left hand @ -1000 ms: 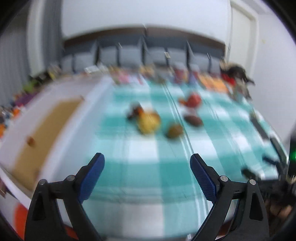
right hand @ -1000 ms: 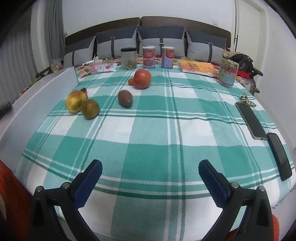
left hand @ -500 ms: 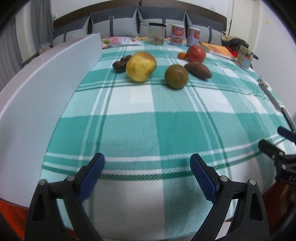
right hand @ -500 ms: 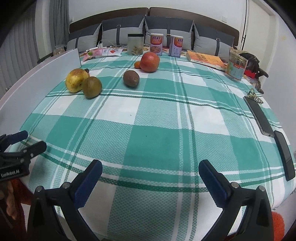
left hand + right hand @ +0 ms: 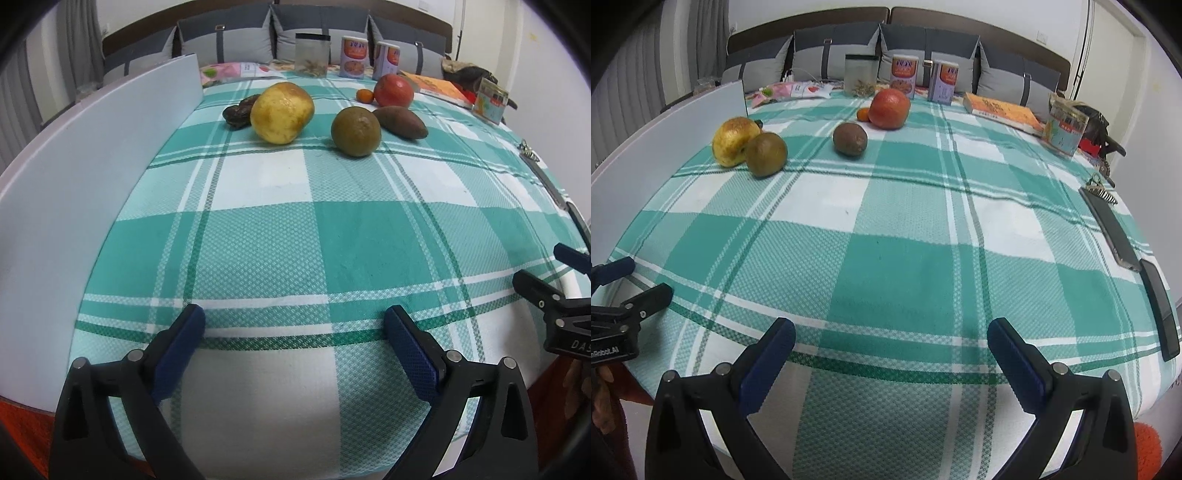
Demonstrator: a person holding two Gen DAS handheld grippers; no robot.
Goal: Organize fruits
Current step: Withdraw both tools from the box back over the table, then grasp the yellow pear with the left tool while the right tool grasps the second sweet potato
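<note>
A table draped in a green and white checked cloth (image 5: 332, 236) is filling both wrist views. A white board (image 5: 74, 192) is standing upright along its side at nine o'clock in the left view.

The fruits are sitting far from both grippers, toward twelve o'clock. In the left view, a large yellow fruit (image 5: 282, 112) is resting at eleven o'clock, touching a dark wrinkled fruit (image 5: 238, 110) behind it. A round green-brown fruit (image 5: 355, 126) is lying just beside an oval brown fruit (image 5: 400, 122). Behind those, a red fruit (image 5: 393, 90) is sitting with a tiny orange fruit (image 5: 365, 96) against it.

The left gripper (image 5: 293, 328) is hovering over the near table edge, its fingers having just been spreading wider, with nothing between them. The right gripper (image 5: 891, 343) is hovering likewise, fingers spread wide and empty.

The round fruits are likely to roll if nudged off-centre, and the yellow one could knock its dark neighbour.

Open cloth is lying between the grippers and the fruit. Two dark phones (image 5: 1112, 232) are lying near the table edge at three o'clock in the right view, so a wide swing there could sweep them off.
</note>
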